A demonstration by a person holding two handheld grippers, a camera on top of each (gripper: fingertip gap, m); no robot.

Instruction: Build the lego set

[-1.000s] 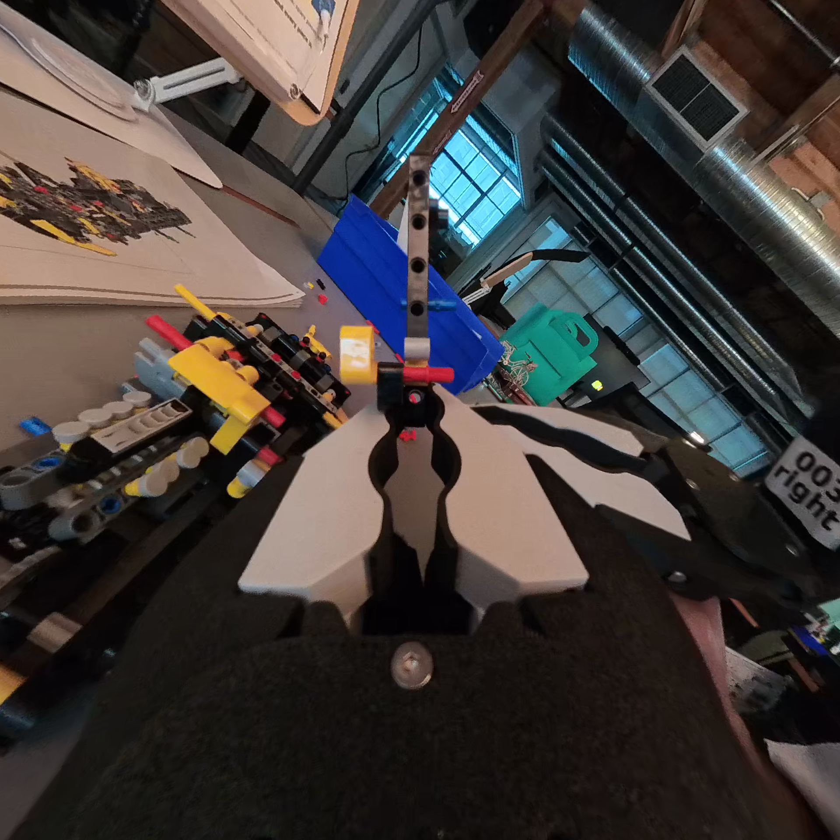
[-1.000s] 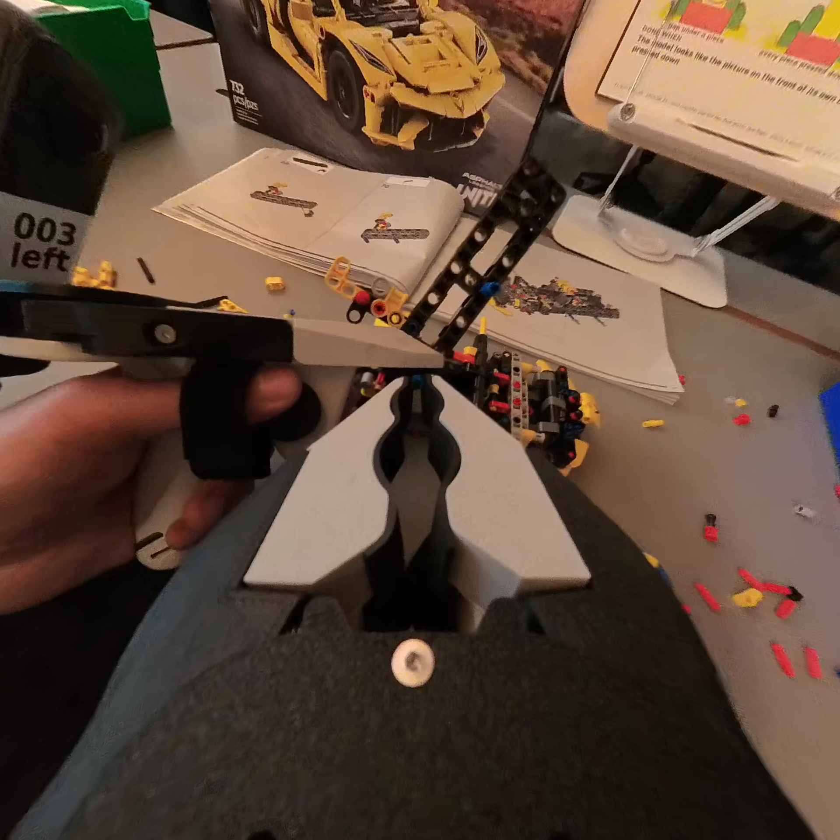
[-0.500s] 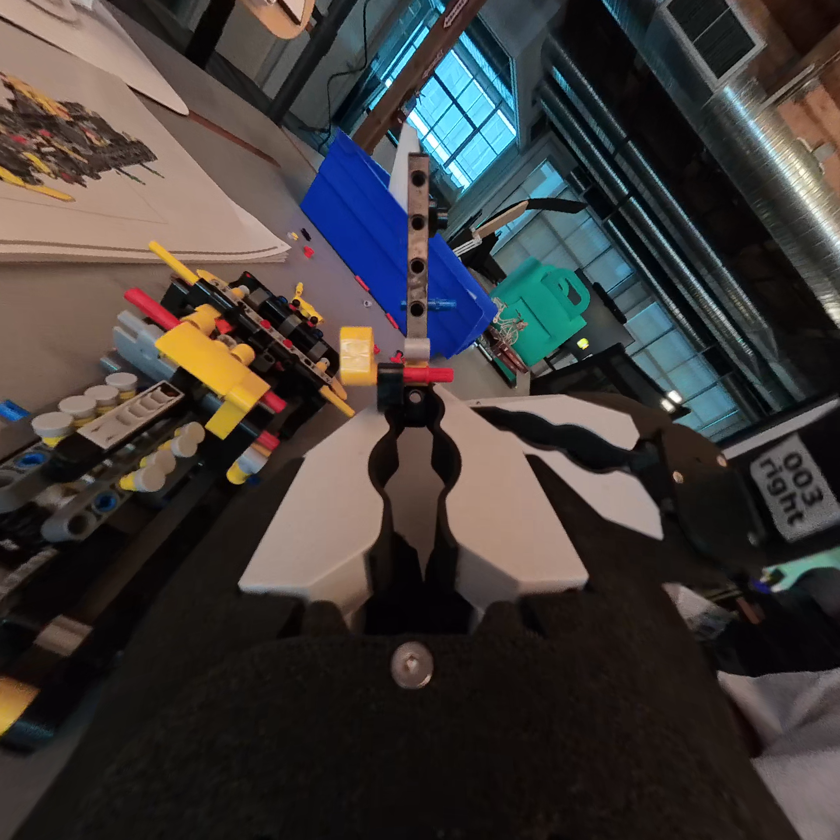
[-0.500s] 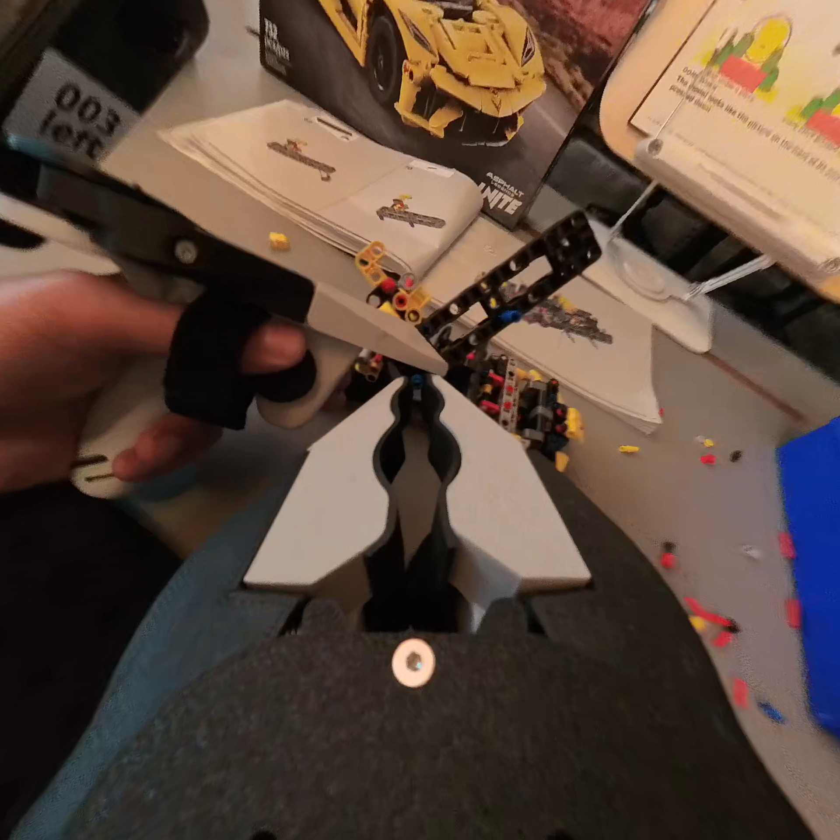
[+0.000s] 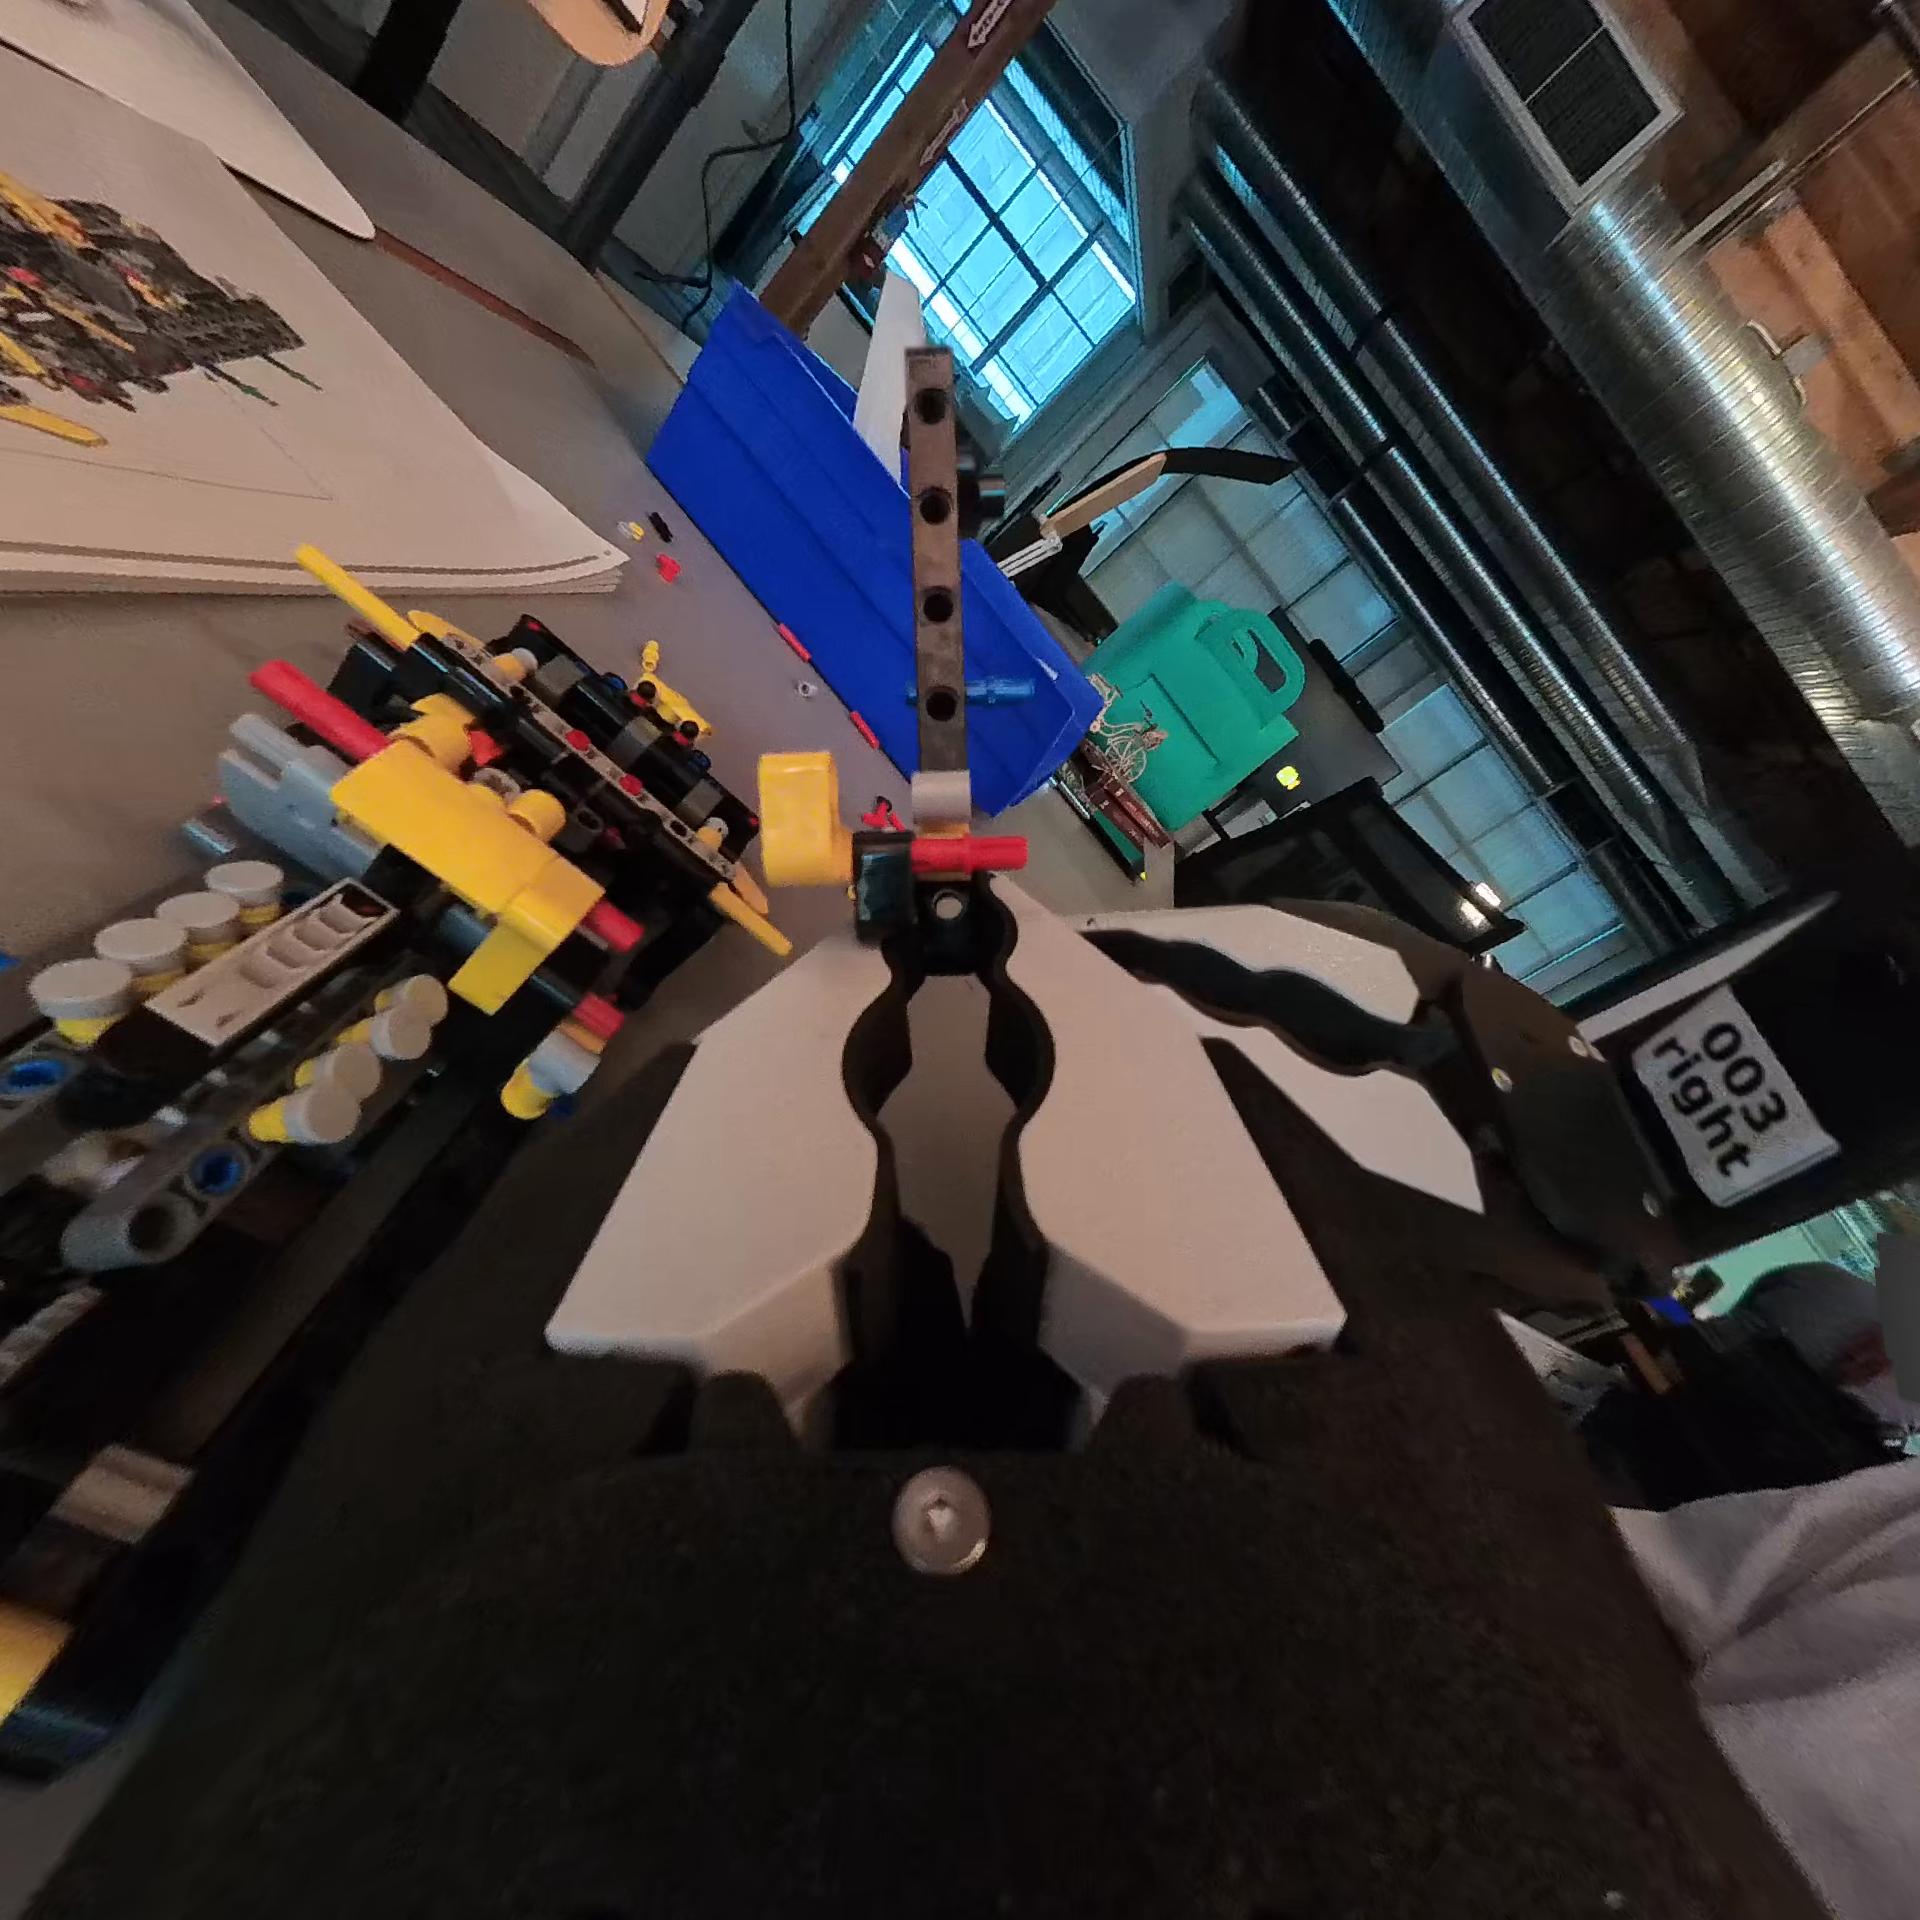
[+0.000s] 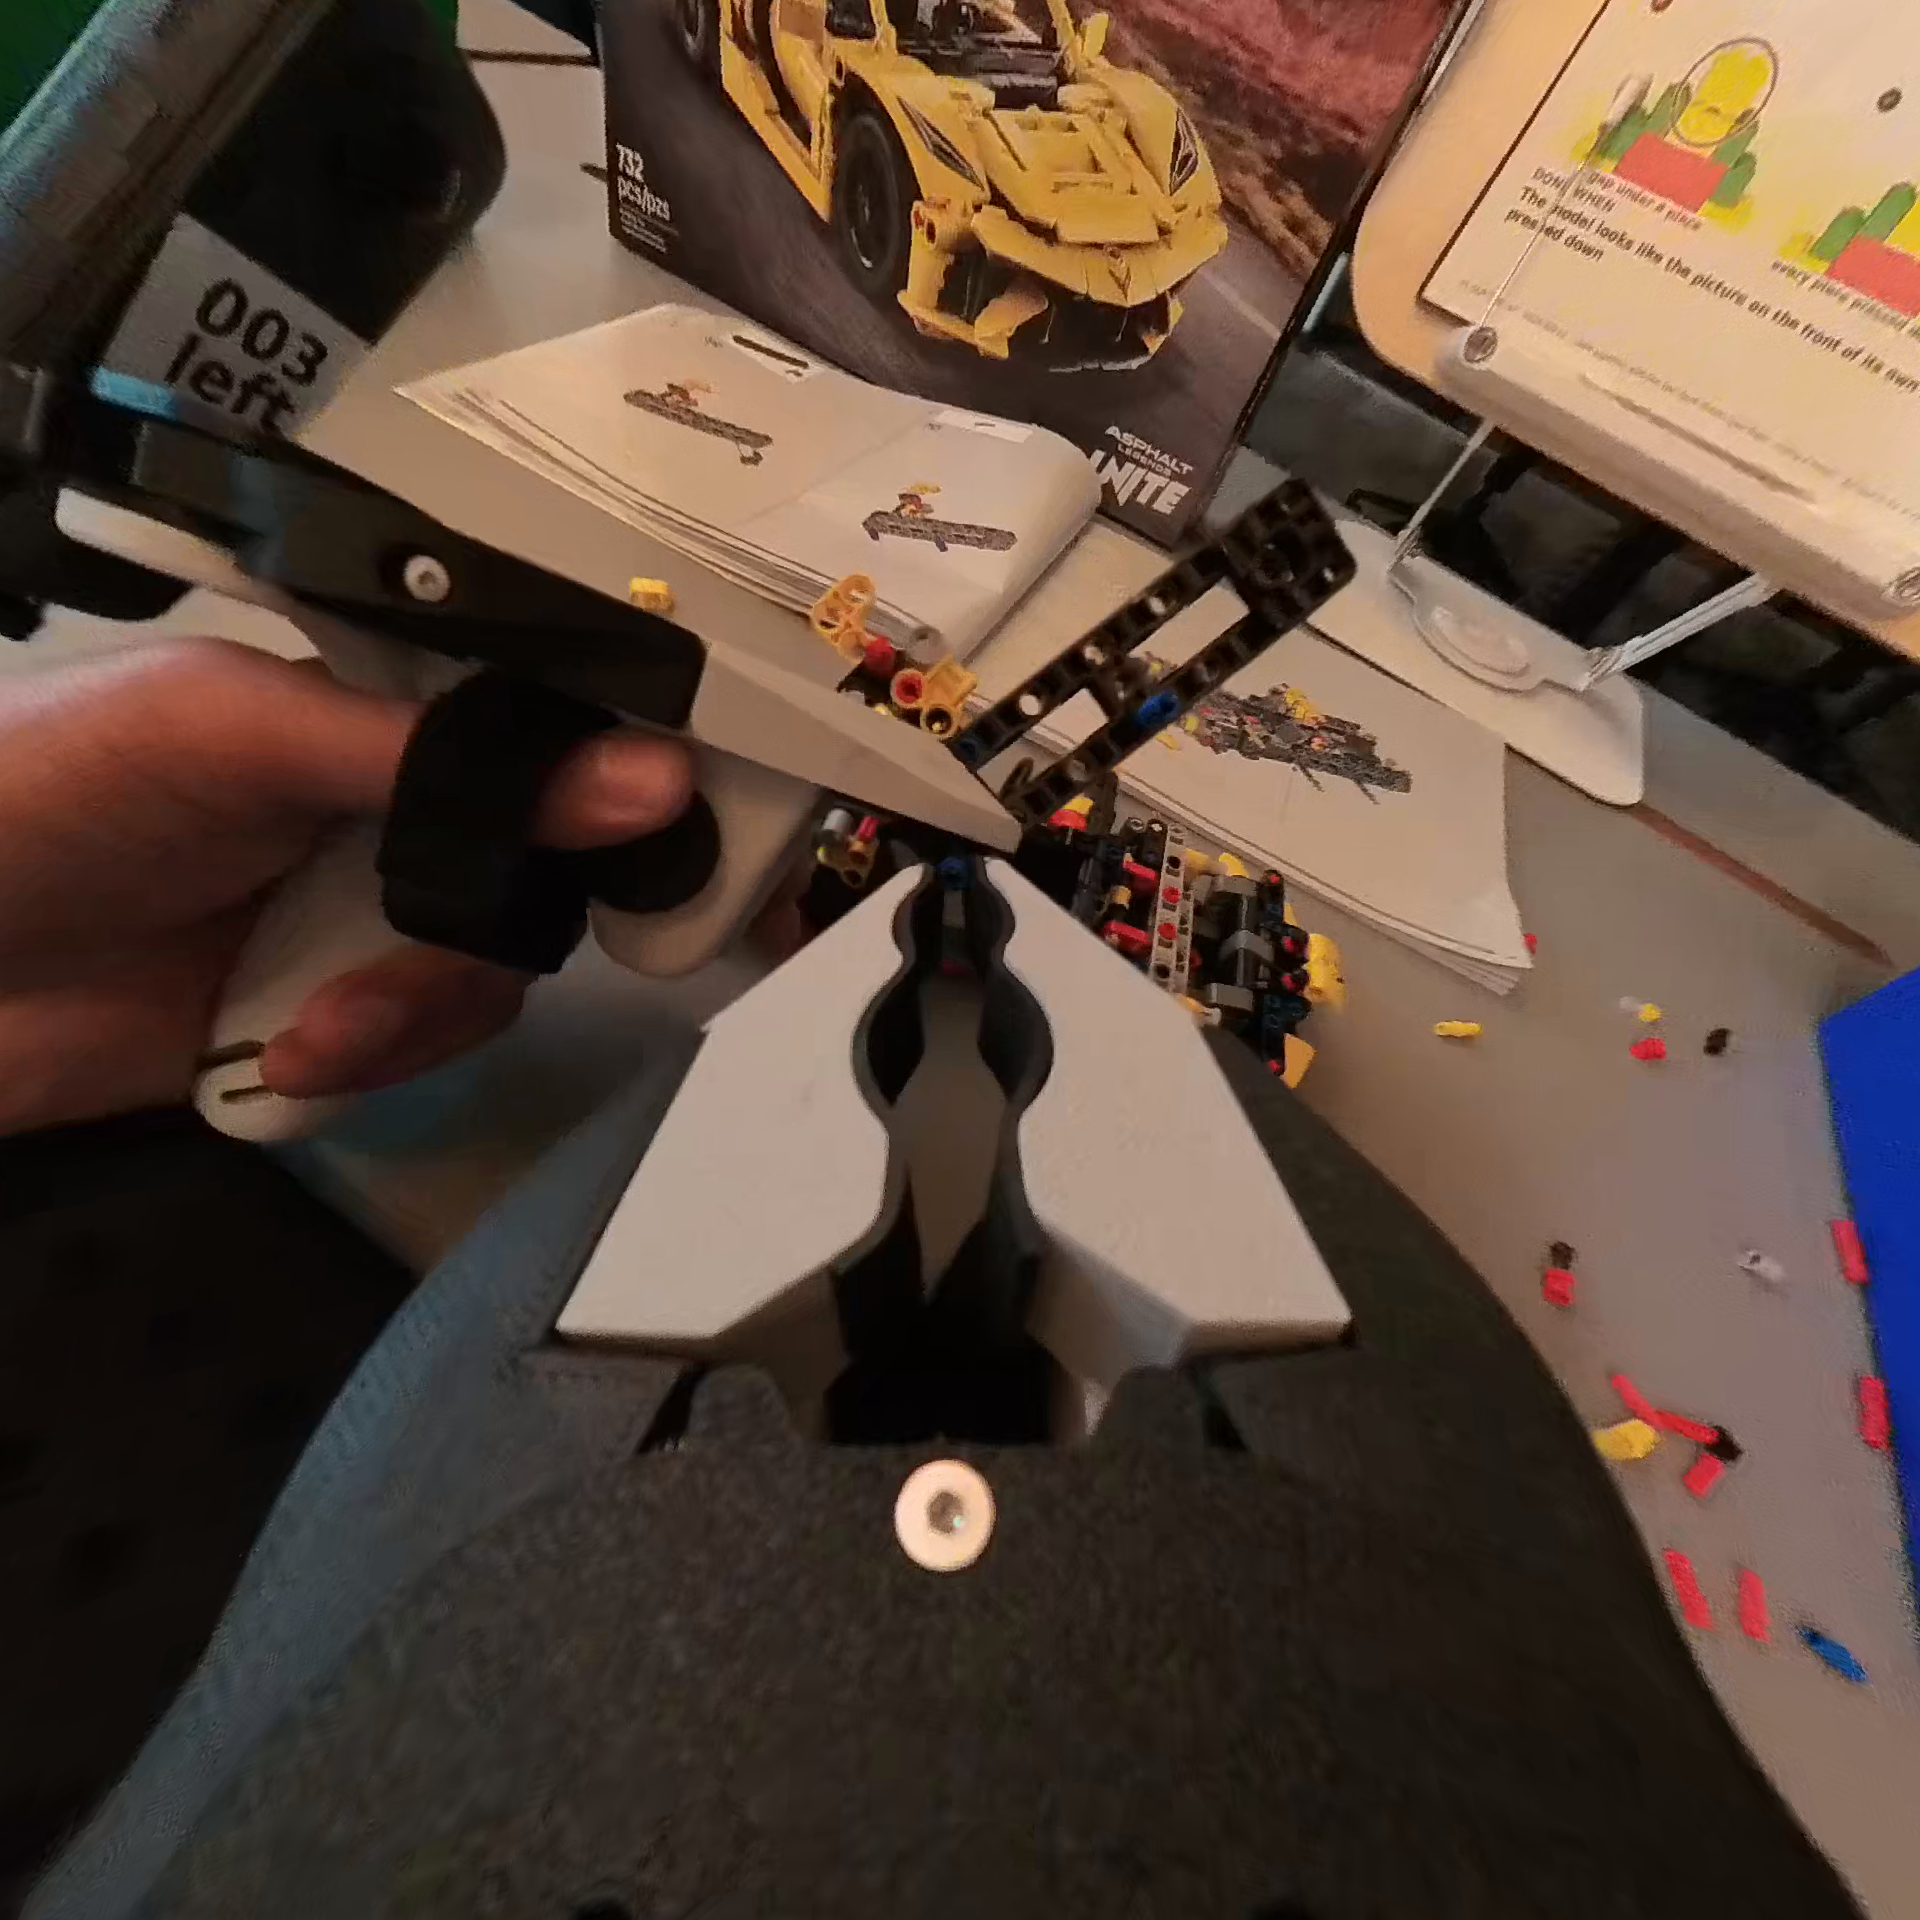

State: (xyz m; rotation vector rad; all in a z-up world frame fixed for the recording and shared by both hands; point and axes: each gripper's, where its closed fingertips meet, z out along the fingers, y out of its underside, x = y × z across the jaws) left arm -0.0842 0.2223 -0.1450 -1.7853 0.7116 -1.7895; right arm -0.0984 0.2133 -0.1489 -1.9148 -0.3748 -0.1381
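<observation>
— What does the left wrist view show?
— A grey table (image 5: 125,665) under tall windows, a blue bin (image 5: 800,561) behind. The left gripper (image 5: 940,904) is clamped on a black frame (image 5: 932,582) standing upright above its tips; the partly built chassis (image 5: 499,790) lies to the left.

— And the right wrist view?
— The same table (image 6: 1507,1164), with the set's box (image 6: 997,208), an open manual (image 6: 790,468) and loose pieces (image 6: 1662,1434). The right gripper (image 6: 954,883) is pinched on a small blue-tipped part, its tips just beneath the left gripper's fingers (image 6: 831,748), where the frame (image 6: 1164,665) tilts up to the right.
</observation>
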